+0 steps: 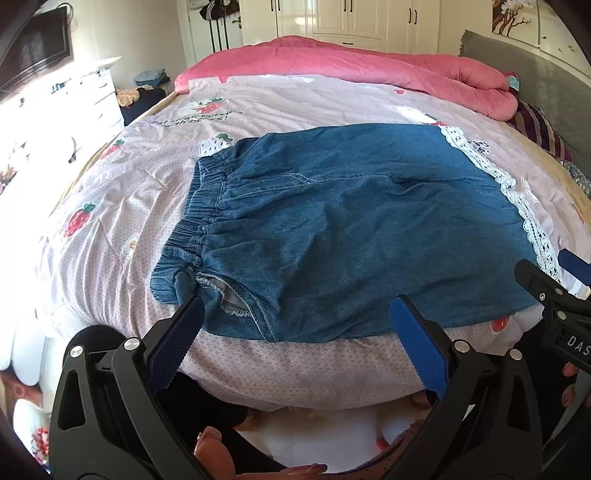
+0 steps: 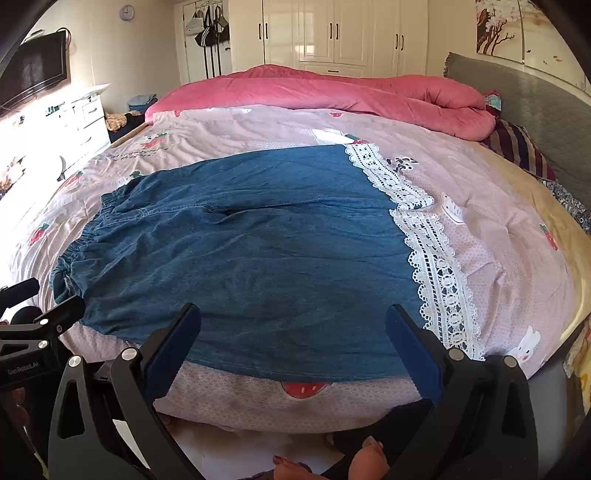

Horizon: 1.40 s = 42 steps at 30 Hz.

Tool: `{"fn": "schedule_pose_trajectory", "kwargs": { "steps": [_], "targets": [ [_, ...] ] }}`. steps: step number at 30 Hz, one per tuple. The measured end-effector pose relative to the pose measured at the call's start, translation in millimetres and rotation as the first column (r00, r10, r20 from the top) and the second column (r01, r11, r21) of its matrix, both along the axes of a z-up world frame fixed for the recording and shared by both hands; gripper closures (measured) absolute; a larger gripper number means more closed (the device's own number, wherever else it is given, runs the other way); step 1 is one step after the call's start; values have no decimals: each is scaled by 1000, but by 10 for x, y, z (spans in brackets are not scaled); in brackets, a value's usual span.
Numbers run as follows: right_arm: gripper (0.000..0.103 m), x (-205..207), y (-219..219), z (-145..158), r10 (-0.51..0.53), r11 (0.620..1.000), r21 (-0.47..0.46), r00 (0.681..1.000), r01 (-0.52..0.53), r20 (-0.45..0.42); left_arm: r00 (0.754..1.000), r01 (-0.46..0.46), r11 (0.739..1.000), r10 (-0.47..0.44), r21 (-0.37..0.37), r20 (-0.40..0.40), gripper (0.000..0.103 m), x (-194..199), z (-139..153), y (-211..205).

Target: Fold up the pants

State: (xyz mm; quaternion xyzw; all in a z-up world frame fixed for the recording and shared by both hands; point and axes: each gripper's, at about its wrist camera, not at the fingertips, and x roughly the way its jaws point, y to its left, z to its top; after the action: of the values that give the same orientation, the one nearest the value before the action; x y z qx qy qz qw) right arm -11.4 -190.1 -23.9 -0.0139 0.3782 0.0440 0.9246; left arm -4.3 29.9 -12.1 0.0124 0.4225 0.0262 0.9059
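So the denim pants (image 2: 240,258) are lying flat across the near part of the bed (image 2: 517,258), on top of a pink strawberry-print cover (image 1: 110,206). Elastic waistband (image 1: 192,214) is on the left, white lace hems (image 2: 436,266) on the right. They look folded in half lengthwise already, one leg stacked on the other.

Left gripper (image 1: 295,317) has its claw spread wide, hovering at the near edge by the waistband end, not pinching anything. Right gripper (image 2: 293,325) is the same deal, claw apart, sitting over the near edge closer to the lace end, nothing held.

Further back there's a rolled pink quilt (image 2: 332,96) along the far side of the bed. Containers: just a white drawer chest (image 2: 88,118) on the left with all drawers closed, and closed wardrobes (image 2: 332,33) at the far wall, so can't tell what's inside.
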Motion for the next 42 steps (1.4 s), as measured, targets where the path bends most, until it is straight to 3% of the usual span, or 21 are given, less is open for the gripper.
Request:
{"fn": "schedule_pose_trajectory", "kwargs": {
  "steps": [42],
  "targets": [
    [4, -32, 73, 27, 21, 1000, -15, 1000, -21, 9, 1000, 3, 1000, -3, -1, -6, 8, -24, 6, -24]
  ]
}}
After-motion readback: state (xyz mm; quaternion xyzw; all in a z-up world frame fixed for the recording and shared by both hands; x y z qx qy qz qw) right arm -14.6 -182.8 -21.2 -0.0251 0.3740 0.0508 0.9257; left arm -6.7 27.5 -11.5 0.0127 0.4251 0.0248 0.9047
